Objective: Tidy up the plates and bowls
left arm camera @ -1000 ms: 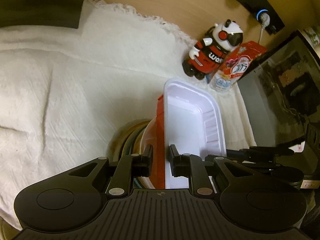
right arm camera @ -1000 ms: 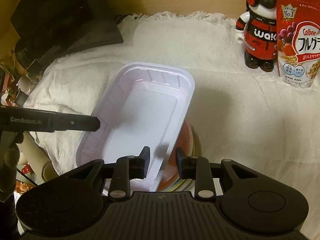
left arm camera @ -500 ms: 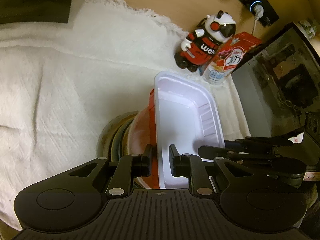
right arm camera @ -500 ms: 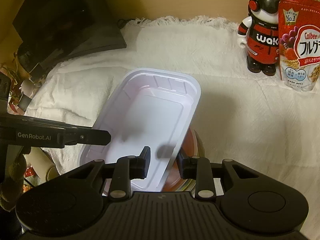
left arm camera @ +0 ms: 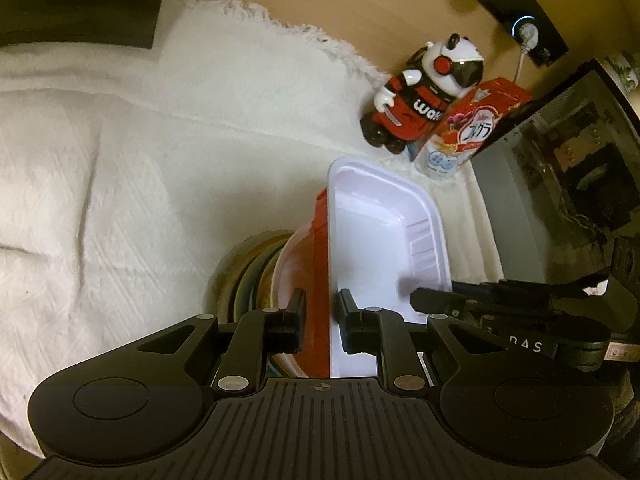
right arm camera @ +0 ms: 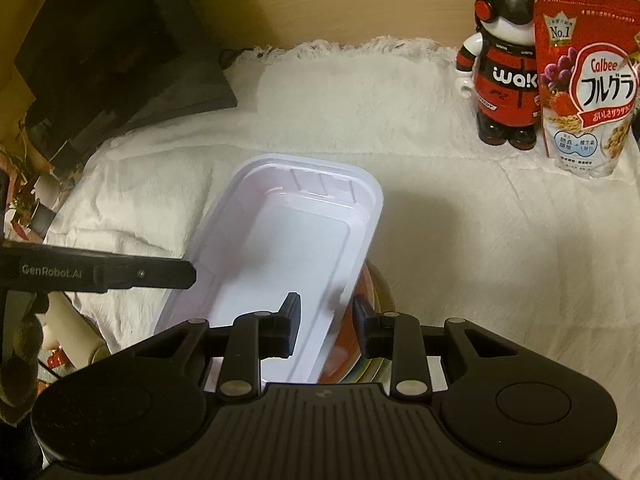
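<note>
A white rectangular tray with a red outer wall is held between both grippers, over a stack of plates and bowls on the white cloth. My left gripper is shut on the tray's left wall, one finger inside and one outside. My right gripper is shut on the opposite wall of the tray. An orange dish tops the stack, which peeks out under the tray's right side. Whether the tray touches the stack is hidden. Each view shows the other gripper's finger tip, the right one and the left one.
A panda figurine and a red cereal bag stand at the back right on the white cloth. A black flat device lies at the back left. A dark glass-fronted appliance borders the right side.
Both grippers keep their hold on the tray. The views sway only slightly, and the tray stays over the stack.
</note>
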Action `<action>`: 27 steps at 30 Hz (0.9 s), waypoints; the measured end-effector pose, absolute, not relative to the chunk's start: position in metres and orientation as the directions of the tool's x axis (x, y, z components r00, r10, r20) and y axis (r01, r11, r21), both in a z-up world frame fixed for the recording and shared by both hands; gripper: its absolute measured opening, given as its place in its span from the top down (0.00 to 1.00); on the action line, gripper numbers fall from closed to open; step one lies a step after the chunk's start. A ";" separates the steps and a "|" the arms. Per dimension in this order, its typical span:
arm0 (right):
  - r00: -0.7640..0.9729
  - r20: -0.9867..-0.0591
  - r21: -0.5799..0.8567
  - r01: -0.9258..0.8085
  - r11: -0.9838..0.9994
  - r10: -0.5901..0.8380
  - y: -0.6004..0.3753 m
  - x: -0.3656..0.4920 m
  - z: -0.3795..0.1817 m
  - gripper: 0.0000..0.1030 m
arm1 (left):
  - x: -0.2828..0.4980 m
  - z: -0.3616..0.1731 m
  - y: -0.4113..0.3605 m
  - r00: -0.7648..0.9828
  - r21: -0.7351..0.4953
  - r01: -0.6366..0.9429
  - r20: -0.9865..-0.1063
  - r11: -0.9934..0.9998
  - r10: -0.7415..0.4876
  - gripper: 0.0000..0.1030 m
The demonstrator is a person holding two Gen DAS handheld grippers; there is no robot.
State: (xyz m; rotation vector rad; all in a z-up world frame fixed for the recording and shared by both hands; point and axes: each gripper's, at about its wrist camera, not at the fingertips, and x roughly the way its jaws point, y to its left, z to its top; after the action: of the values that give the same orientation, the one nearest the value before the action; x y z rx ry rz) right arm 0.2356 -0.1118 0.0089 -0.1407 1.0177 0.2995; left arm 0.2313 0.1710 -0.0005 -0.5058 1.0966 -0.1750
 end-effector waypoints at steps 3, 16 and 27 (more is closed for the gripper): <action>0.475 -0.860 0.029 -0.321 0.946 0.188 -0.108 0.237 0.005 0.72 | 0.231 -0.003 0.169 0.446 -0.475 -0.102 -0.807 0.874 -0.387 0.82; 0.463 -0.864 0.026 -0.353 0.935 0.199 -0.100 0.234 0.006 0.72 | 0.222 -0.001 0.166 0.424 -0.468 -0.087 -0.816 0.879 -0.393 0.82; 0.495 -0.852 0.019 -0.298 0.954 0.172 -0.104 0.229 0.008 0.72 | 0.219 0.007 0.183 0.474 -0.517 -0.089 -0.773 0.851 -0.421 0.81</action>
State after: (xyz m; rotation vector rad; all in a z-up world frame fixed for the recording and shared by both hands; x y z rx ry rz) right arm 0.2288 -0.1037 0.0085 -0.1364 1.0140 0.2854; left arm 0.2185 0.1832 0.0065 -0.5393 1.0702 -0.2154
